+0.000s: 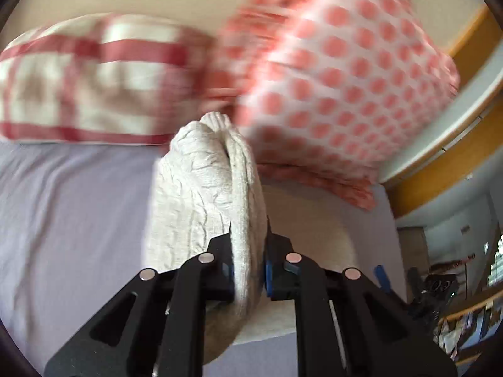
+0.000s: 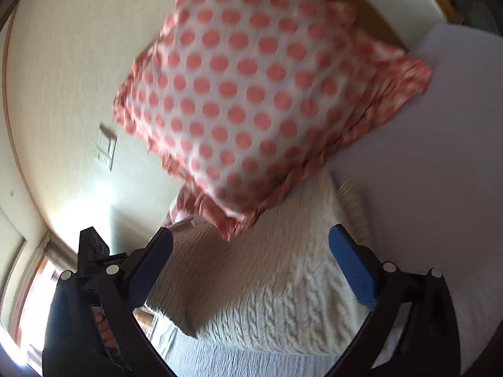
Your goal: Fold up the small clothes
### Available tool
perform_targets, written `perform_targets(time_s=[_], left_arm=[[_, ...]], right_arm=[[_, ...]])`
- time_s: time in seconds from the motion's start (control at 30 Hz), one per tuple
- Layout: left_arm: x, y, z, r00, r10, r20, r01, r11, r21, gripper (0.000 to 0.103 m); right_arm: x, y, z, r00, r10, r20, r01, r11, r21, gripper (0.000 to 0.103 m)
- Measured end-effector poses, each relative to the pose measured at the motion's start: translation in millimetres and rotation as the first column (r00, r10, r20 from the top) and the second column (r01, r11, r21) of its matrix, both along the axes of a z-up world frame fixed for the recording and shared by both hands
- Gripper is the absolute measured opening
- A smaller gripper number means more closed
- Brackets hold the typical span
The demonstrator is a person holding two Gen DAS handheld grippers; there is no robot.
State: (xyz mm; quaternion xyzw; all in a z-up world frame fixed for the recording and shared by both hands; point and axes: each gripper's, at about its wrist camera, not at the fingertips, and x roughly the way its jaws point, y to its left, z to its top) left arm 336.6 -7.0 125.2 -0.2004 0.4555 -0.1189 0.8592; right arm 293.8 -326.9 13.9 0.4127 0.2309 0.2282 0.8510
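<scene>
A cream cable-knit sweater [image 1: 204, 182] lies on the lilac bed sheet [image 1: 69, 207]. My left gripper [image 1: 248, 235] is shut on a bunched fold of the sweater and holds it lifted above the bed. In the right wrist view the sweater [image 2: 283, 289] spreads flat below, with its left part raised. My right gripper [image 2: 251, 235] is open and empty, its blue pads [image 2: 355, 270] spread wide just above the sweater. The left gripper shows at the lower left of the right wrist view [image 2: 94, 251].
A pink polka-dot pillow [image 2: 245, 94] leans at the head of the bed, touching the sweater's far edge. A red-checked pillow [image 1: 94, 81] lies to its left. A cream wall [image 2: 69, 78] with a switch plate [image 2: 105, 147] stands behind. Wooden furniture [image 1: 471, 119] is at right.
</scene>
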Motion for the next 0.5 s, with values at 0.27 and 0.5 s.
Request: perform_targets(time_s=[0.27, 0.5], left_arm=[[20, -183, -52, 0.968, -0.24, -0.076, 0.23, 0.966, -0.12, 0.012], [17, -185, -64, 0.93, -0.362, -0.056, 0.325, 0.886, -0.331, 0.025]], right_arm=[[-7, -44, -5, 0.992, -0.129, -0.01, 0.129, 0.991, 0.032, 0.102], [-9, -48, 0, 0.989, -0.147, 0.018, 0.147, 0.989, 0.0, 0.102]])
